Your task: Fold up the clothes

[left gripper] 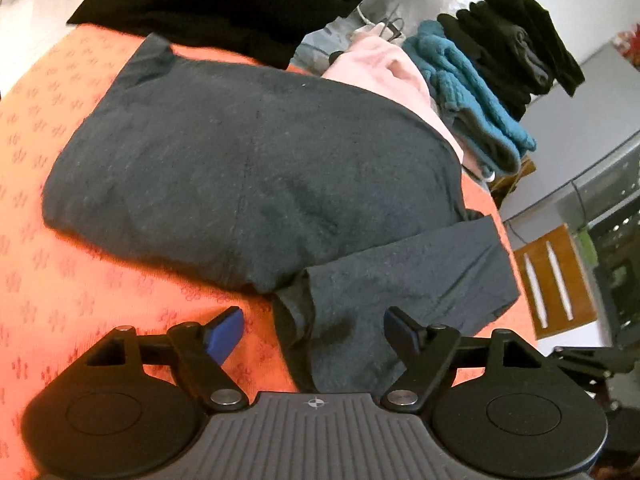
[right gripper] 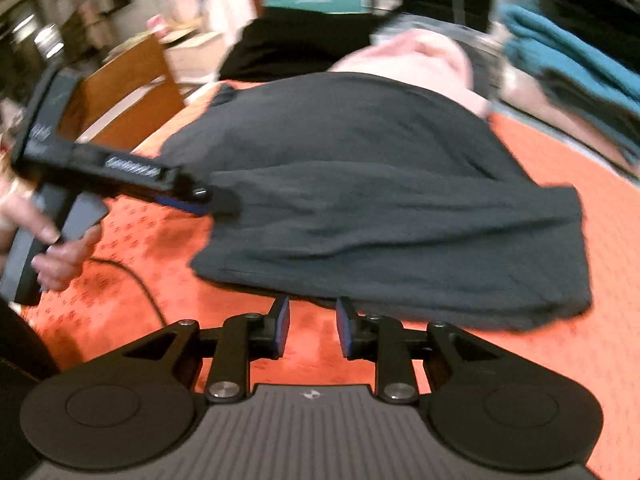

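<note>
Garment: a dark grey garment lies folded on the orange patterned cloth covering the tabletop, one flap sticking out at the near edge.
Left tongs: wide apart, nothing pinched; the flap lies between and below the blue pads.
Right tongs: narrowly parted, empty, just short of the garment's near hem.
Hand: grips the left tool's handle at the garment's left edge; that view is blurred, so contact there is hard to tell.
Behind: pink cloth, teal knit, black pile.
</note>
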Motion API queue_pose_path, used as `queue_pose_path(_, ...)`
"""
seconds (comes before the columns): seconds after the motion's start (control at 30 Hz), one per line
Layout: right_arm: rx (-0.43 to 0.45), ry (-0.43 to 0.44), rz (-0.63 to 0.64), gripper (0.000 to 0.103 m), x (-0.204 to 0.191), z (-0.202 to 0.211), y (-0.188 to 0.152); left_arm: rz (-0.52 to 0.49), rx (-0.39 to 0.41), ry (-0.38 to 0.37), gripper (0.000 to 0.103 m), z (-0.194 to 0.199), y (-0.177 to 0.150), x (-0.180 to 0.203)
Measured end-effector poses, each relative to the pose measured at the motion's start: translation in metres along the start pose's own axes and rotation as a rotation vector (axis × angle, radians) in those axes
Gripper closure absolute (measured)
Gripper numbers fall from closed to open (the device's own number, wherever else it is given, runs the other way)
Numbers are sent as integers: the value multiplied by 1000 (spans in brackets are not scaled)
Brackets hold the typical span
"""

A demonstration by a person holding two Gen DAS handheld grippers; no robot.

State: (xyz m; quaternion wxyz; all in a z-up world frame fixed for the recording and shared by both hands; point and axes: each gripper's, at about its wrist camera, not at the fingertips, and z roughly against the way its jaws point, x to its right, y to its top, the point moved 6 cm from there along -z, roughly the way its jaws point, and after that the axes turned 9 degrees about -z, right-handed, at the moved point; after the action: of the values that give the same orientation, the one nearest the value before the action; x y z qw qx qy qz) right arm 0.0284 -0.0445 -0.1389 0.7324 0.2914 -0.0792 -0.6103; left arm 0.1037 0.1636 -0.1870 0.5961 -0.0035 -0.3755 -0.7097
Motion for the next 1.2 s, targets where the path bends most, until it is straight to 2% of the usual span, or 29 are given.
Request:
queue_pose_path(0.07,14,-29,-47,72,12,3,-3,-23,13,27,34,1,-2,2)
queue_pose_path(0.1,20,-45,-68,72,18,4,-4,-35,17,45,42,2,-3,2)
queue_pose_path(0.17,31,-69,-100,72,27,5,-5,-44,22,61,59,4,-4,2)
queue_pose_path(0.2,36,-80,-114,72,31,5,-6,-34,26,46,73,5,-3,2)
queue_pose_path(0.3,42,-95,-134,72,36,6,-6,-51,36,54,72,5,-2,6)
queue_pose_path(0.4,43,-108,-132,72,38,7,-7,-80,51,96,62,3,-1,7)
queue_pose_path(0.5,43,-113,-137,72,39,8,-10,-92,60,105,62,0,-1,8)
queue_pose_path(0.67,35,-118,-148,72,38,6,-14,-169,37,98,62,-7,-10,20)
queue_pose_path(0.7,34,-119,-150,72,38,5,-15,-188,32,98,65,-8,-12,22)
queue_pose_path(0.73,34,-120,-151,72,38,5,-15,-198,29,95,77,-8,-12,24)
queue_pose_path(0.8,35,-124,-156,72,38,5,-16,-209,26,87,90,-8,-12,26)
queue_pose_path(1.0,41,-140,-171,72,43,6,-18,-198,71,61,93,13,-1,32)
queue_pose_path(1.2,50,-152,-181,71,49,8,-19,-217,99,31,93,44,23,54)
